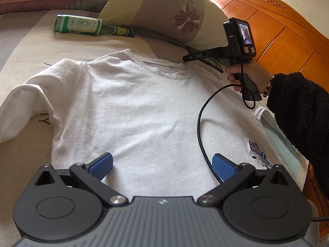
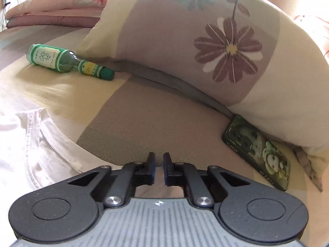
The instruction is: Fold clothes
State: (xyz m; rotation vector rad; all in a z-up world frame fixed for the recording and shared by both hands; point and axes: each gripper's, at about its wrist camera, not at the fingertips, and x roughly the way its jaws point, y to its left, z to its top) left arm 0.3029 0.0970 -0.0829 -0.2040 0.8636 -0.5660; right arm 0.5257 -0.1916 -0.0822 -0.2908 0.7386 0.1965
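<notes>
Bed (image 1: 24, 47), white shirt (image 1: 131, 107) beneath spread left jaws

One white T-shirt (image 1: 131, 107), one green bottle (image 1: 88, 26), one floral pillow (image 2: 205, 47), one phone (image 2: 259, 152), two folded quilts (image 2: 55, 14).

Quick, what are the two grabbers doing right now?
Left gripper: open, holding nothing, over the white T-shirt.
Right gripper: nearly shut; nothing visible between its fingers.

Left gripper (image 1: 162, 165): lower centre of frame, jaws spread wide.
Right gripper (image 2: 158, 165): lower centre, jaws nearly closed, nothing visible between them.
</notes>
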